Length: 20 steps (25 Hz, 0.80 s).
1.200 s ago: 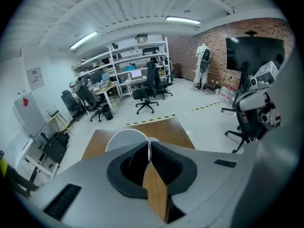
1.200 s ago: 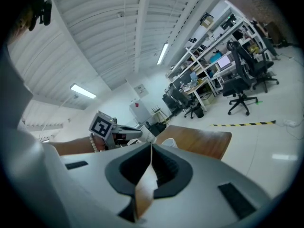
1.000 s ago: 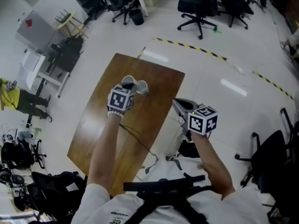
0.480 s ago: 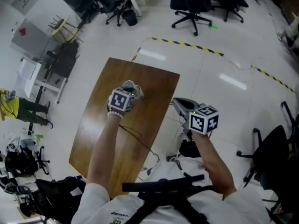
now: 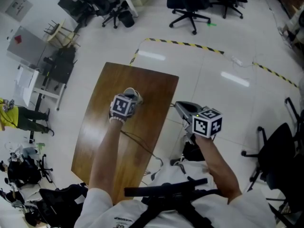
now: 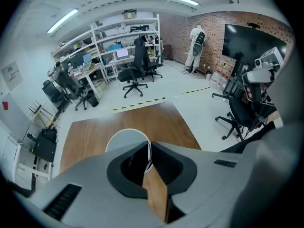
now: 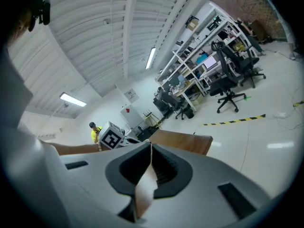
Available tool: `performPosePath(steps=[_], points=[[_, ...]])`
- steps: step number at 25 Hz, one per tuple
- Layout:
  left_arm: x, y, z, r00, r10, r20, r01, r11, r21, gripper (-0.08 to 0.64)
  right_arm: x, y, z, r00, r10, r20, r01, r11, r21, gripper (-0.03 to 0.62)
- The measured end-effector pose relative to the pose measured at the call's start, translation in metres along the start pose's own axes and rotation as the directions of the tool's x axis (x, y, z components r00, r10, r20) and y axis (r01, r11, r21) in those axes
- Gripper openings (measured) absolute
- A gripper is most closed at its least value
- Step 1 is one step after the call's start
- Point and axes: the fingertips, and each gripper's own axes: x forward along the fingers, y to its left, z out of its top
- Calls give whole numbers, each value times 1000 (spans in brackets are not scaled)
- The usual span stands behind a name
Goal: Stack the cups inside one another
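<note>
Over the far half of the bench [image 6: 95, 132], the left gripper [image 6: 148, 151] has its fingers pinching a white cup [image 6: 124, 139] at the rim's three-o'clock edge. The mouth faces up and the long axis is near upright. The nesting step looks underway; next, seat the cup straight and let go. At four o'clock the right gripper [image 7: 151, 148] hangs, fingers pressed together on nothing.

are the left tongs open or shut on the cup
Shut on the cup: in the left gripper view the left tongs pinch its white rim, jaws nearly together.

One wooden table [image 5: 142, 80]; one white cup [image 6: 124, 139] visible; two grippers, left gripper [image 6: 148, 151] and right gripper [image 7: 151, 148].
</note>
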Motion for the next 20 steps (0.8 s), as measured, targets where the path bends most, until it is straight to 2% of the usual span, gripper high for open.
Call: performPosePath(steps=[8, 17, 20], points=[[18, -3, -16, 999, -2, -41, 2, 1000, -6, 28, -7, -14, -3, 1000, -16, 2, 16, 1000, 11, 23], [20, -2, -14, 1000, -7, -28, 6, 1000, -17, 31, -4, -15, -1, 1000, -18, -4, 18, 1000, 17, 23], [20, -5, -10, 1000, -18, -4, 18, 999, -29, 63, -4, -16, -1, 1000, -14, -4, 14, 1000, 16, 23]])
